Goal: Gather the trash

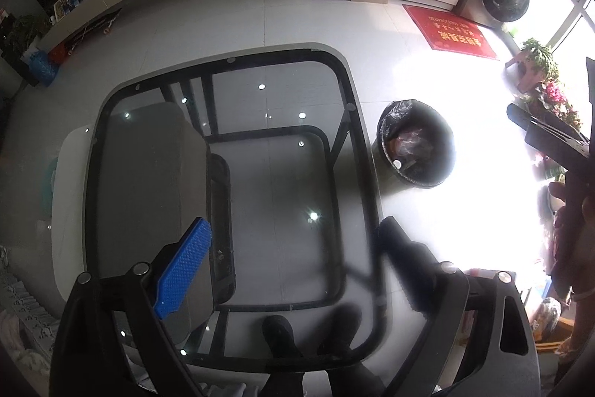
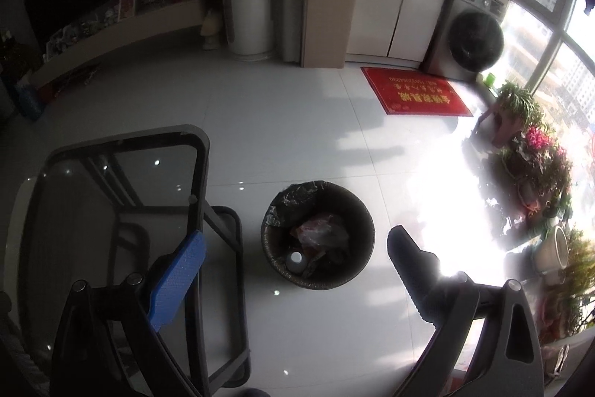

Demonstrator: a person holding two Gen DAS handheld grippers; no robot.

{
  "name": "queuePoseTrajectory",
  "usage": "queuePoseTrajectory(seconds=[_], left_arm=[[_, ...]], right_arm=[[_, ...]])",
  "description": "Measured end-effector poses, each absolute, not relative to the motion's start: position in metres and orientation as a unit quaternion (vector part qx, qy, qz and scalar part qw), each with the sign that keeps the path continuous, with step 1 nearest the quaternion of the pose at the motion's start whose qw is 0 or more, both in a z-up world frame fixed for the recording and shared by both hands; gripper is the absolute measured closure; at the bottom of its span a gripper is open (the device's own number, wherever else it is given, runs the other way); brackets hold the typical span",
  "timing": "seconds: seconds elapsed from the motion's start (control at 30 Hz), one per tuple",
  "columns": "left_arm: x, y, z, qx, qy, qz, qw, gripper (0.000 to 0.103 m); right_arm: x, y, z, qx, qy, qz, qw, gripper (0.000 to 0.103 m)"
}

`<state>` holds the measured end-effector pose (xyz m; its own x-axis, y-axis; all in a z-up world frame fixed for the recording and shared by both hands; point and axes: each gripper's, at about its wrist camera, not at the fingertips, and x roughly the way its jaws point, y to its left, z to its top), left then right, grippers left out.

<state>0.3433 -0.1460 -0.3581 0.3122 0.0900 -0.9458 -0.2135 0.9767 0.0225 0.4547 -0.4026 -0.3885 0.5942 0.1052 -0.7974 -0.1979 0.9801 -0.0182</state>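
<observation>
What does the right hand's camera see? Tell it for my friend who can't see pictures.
An open, empty right gripper hangs above a dark trash bin on a white tiled floor. A glass table stands left of the bin; a red mat lies beyond.

Each handheld gripper, the left gripper [image 1: 293,244] and the right gripper [image 2: 295,259], carries 2 fingers on black linkage arms fastened with silver screws: 1 finger faced with a blue dotted pad [image 1: 182,270], the other a black ridged pad [image 2: 409,266].

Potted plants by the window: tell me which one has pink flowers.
The flowering plant in the middle of the row, just nearer the camera than the green trailing plant on its brown stand. It alone shows pink blooms; the others are plain green.
</observation>
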Motion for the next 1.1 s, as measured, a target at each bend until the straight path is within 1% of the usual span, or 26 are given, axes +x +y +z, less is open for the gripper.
queuePoseTrajectory(seconds=[0.1,0.2,0.4,0.5,0.57,0.63,0.73,0.8,0.9,1.1], left_arm=[[0.338,-0.144,-0.327,-0.049,0.555,0.091,0.825,0.011],[0.333,-0.142,-0.298,-0.041,0.534,0.083,0.84,0.01],[0.325,-0.138,-0.246,-0.026,0.502,0.069,0.862,0.01],[0.32,-0.138,-0.216,-0.021,0.482,0.059,0.874,0.01],[0.317,-0.141,-0.196,-0.014,0.468,0.048,0.882,0.01],[0.313,-0.146,-0.174,-0.001,0.451,0.035,0.892,0.01],[0.306,-0.16,-0.144,0.022,0.428,0.016,0.903,0.009],[0.299,-0.168,-0.127,0.029,0.416,0.002,0.909,0.006],[0.289,-0.182,-0.105,0.038,0.403,-0.019,0.914,0.006],[0.277,-0.199,-0.069,0.049,0.377,-0.035,0.924,0.006]], right_arm=[[0.431,-0.407,-0.325,-0.023,0.392,0.099,0.914,0.007],[0.412,-0.412,-0.274,0.009,0.362,0.112,0.925,0.007],[0.384,-0.417,-0.208,0.025,0.343,0.107,0.933,0.007],[0.362,-0.427,-0.171,0.046,0.314,0.103,0.943,0.007],[0.341,-0.438,-0.137,0.076,0.274,0.112,0.952,0.007],[0.314,-0.447,-0.1,0.099,0.215,0.116,0.965,0.007],[0.28,-0.454,-0.058,0.107,0.15,0.131,0.974,0.007],[0.267,-0.451,-0.036,0.087,0.151,0.139,0.975,0.007],[0.249,-0.443,-0.015,0.065,0.145,0.148,0.976,0.007],[0.229,-0.431,0.0,0.038,0.154,0.104,0.982,0.007]])
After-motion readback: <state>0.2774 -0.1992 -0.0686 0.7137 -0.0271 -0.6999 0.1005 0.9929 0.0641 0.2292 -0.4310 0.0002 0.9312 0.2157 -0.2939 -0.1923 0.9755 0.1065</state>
